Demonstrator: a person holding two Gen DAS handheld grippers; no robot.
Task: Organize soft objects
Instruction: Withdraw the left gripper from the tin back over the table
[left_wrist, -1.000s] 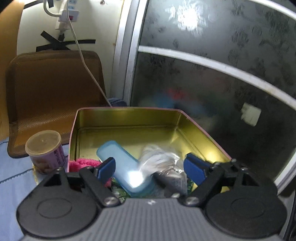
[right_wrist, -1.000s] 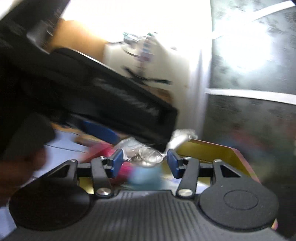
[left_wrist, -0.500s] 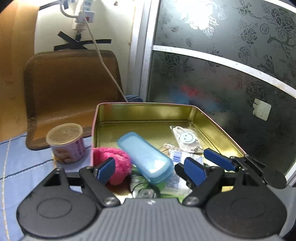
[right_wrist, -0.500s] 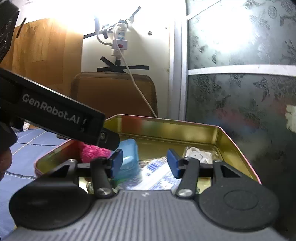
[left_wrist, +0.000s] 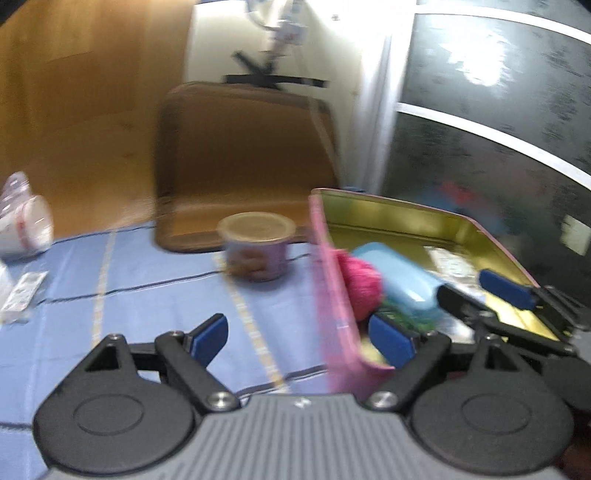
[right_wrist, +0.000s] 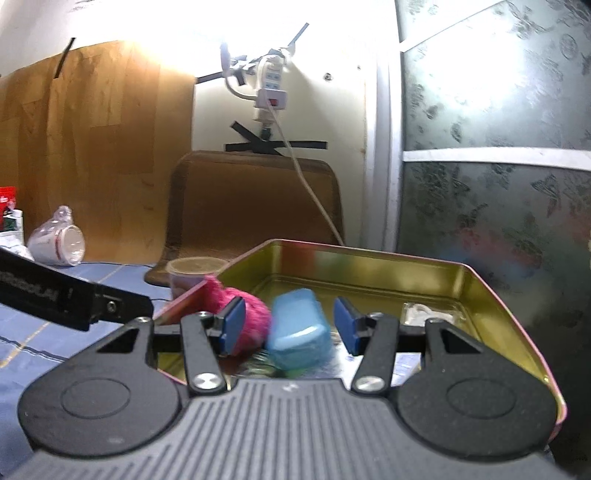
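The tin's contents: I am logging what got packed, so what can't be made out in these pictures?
- Items under the blue case and pink fuzzy ball in the tin: covered, and cut off by the right gripper body.
- Flat packet: too small to identify.
- Left wrist view: motion-blurred; cup label unreadable.

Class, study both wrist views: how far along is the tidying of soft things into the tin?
Done: the pink fluffy ball and blue case lie in the gold tin. In hand: nothing; the left gripper and right gripper are open. Left: a small packet on the blue cloth.
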